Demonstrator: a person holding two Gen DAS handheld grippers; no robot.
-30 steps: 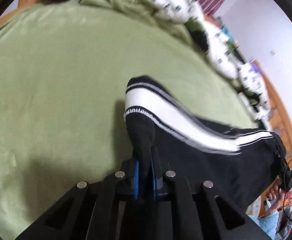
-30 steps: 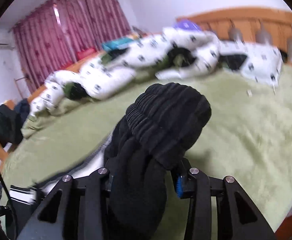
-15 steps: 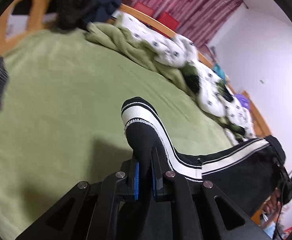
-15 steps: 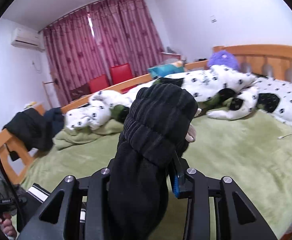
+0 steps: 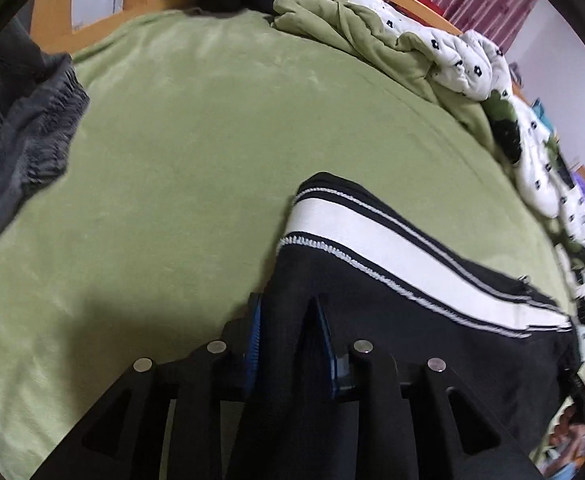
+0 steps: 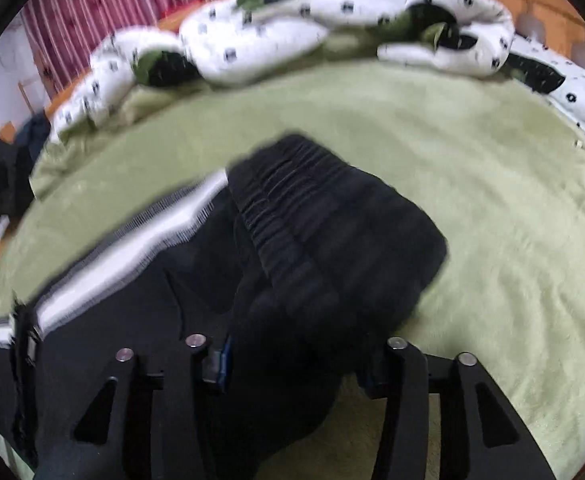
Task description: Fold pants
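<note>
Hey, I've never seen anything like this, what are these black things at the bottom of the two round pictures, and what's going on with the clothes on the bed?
There is no robot here: a person holds a two-finger tool in each hand, and each tool carries a wide-angle camera looking along its fingers. That is why both pictures look round and bent.

One picture comes from the left gripper, the other from the right gripper. Both are shut on the same black pants, which have a white side stripe. The right one grips the gathered waistband.

The pants lie over a green blanket on a bed. A white spotted quilt is bunched along the far edge, and a grey garment lies to the left.
</note>
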